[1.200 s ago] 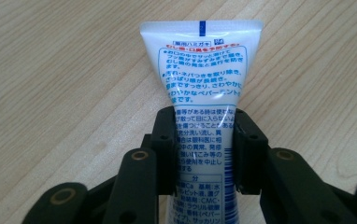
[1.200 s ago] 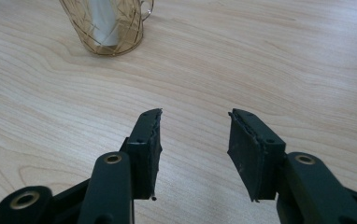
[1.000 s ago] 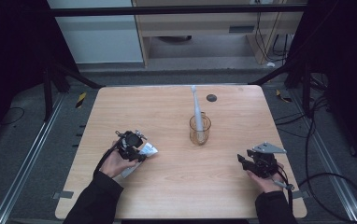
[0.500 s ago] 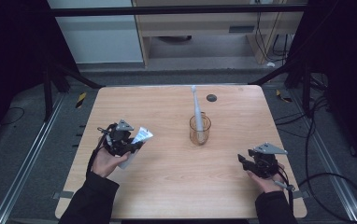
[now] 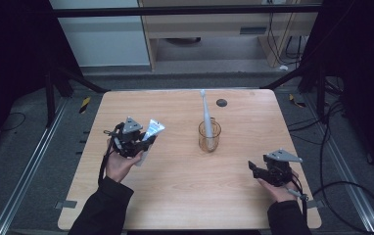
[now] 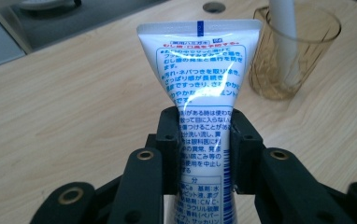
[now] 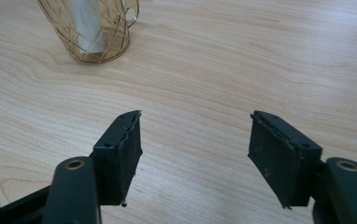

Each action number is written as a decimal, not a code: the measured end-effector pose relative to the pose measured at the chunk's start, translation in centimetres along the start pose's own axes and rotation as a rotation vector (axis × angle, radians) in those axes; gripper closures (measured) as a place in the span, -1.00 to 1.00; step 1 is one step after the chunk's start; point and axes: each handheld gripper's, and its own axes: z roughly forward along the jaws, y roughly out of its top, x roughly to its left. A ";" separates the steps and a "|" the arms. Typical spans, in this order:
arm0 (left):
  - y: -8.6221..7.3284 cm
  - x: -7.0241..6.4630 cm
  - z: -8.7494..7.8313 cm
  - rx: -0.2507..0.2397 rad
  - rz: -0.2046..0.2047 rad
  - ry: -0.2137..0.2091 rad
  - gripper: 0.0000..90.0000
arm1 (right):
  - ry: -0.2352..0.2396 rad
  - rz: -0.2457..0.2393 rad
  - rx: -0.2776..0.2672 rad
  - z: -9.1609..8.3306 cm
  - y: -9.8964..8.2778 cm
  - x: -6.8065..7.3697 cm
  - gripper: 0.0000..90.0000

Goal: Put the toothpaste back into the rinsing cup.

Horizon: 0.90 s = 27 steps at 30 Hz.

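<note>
Gripping a white, blue-printed toothpaste tube (image 5: 151, 133), the left gripper (image 5: 146, 142) has moved left of its earlier spot in the high view; the amber glass cup (image 5: 209, 135) holds a white toothbrush (image 5: 206, 115). Left gripper view: jaws pinch the tube's middle. Right gripper view: right gripper (image 7: 195, 154) jaws spread, empty, above the wooden table (image 7: 242, 60).

Light wooden table (image 5: 175, 196) — amber glass cup (image 5: 209, 136) stands on it.

Light wood worktop (image 5: 175, 196) w/ rounded corners, grey floor (image 5: 33, 147) around. Pale cabinet (image 5: 102, 39) & wooden desk (image 5: 209, 19) behind; black cables (image 5: 332, 161) at right, dim edges.
</note>
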 end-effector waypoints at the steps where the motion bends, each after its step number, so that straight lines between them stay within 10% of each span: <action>1: 0.2 -0.1 0.1 -0.016 0.000 0.001 0.54 | 0.000 0.002 0.002 0.0 0.0 0.0 -0.27; 27: 6.0 -5.5 4.4 -0.274 -0.015 -0.063 0.54 | 0.002 0.011 0.002 0.3 -0.2 -0.2 -0.31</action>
